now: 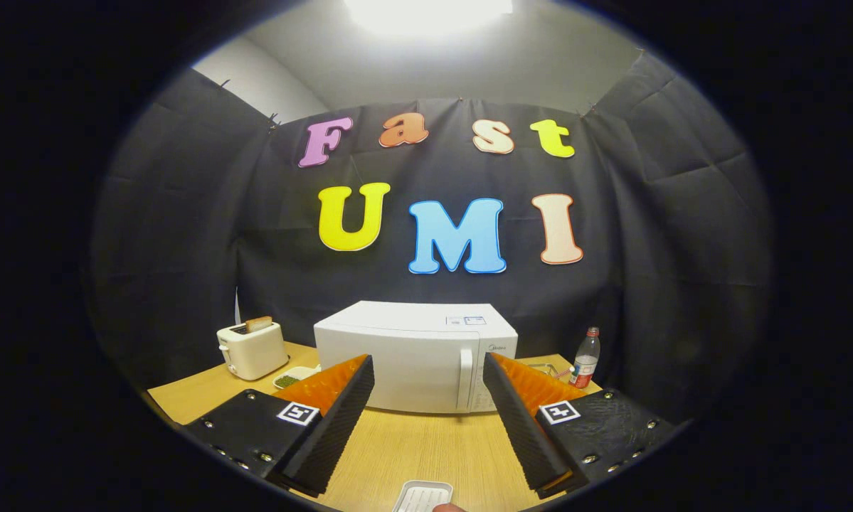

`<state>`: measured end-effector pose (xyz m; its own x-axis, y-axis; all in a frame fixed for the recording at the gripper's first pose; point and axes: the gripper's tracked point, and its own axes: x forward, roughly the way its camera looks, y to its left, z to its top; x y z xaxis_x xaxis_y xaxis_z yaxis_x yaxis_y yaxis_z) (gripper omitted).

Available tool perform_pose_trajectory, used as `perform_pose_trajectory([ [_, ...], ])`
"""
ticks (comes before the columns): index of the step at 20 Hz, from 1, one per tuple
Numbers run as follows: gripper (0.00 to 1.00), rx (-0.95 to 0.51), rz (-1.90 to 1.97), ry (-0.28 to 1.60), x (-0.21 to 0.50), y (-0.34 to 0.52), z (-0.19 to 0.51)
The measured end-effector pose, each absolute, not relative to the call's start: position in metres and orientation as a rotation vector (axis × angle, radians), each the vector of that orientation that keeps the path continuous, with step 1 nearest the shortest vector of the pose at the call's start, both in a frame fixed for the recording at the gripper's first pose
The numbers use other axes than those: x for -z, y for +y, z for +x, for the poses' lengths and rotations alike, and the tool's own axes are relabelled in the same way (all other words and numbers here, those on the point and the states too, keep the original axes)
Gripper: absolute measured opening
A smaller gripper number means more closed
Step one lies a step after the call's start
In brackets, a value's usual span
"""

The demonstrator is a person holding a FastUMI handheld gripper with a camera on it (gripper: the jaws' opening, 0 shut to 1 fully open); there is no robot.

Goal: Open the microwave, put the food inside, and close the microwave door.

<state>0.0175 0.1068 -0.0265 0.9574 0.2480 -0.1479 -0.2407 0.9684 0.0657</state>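
- Facing my gripper [428, 398], the white microwave [415, 355] sat door shut on the wooden table [412, 448].
- My fingers stood wide apart, empty, short of the microwave.
- Left of the microwave stood a toaster [252, 348].
- Right of it, a bottle [585, 358].
- Nearest me, before the microwave, lay the food tray [423, 496].

Your gripper [428, 370]: two wedge-shaped fingers [337, 419] with ridged, saw-toothed inner faces, spread wide apart with nothing between them. Each finger sits on a flat textured mounting plate [252, 430] fastened with small round screws. Each plate carries one square black-and-white fiducial marker [297, 413] near its inner corner.
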Motion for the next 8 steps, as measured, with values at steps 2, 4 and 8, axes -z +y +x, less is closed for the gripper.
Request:
perform_pose_trajectory([
  [2,0.97,-0.252,0.043,0.155,0.0272,0.1088,0.0158],
  [4,0.97,-0.254,0.043,0.155,0.0272,0.1107,0.0151],
  [8,0.97,-0.254,0.046,0.158,0.0286,0.1120,0.0139],
])
